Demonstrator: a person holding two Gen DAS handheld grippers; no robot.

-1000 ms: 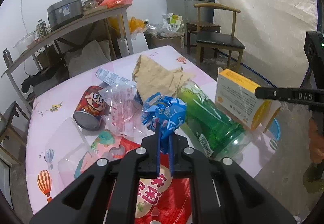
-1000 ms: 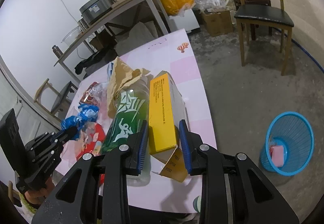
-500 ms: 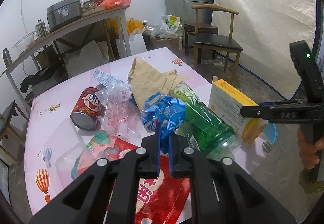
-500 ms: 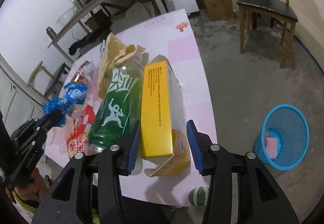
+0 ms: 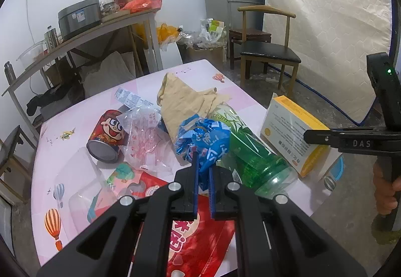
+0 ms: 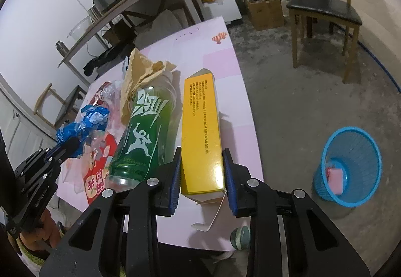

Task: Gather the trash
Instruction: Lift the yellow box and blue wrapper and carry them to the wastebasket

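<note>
Judging from the table (image 5: 240, 101), most trash is not collected yet. The left gripper (image 5: 203, 171) is pinched tight on a blue wrapper (image 5: 203, 136). The right gripper (image 6: 202, 171) has just been closing around the yellow box (image 6: 200, 126) at the table edge. One pink item lies in the blue basket (image 6: 351, 166); green bottle (image 6: 142, 131), can (image 5: 105, 134) and bags remain.

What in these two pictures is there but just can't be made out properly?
- Red snack bag: left wrist view, lower part covered by the left gripper, which pinches the blue wrapper.
- Yellow box: right wrist view, near end flanked by the right gripper; pad contact unclear.
- Pink thing in the blue basket: too small to identify.
- Box print: too small to read.
</note>
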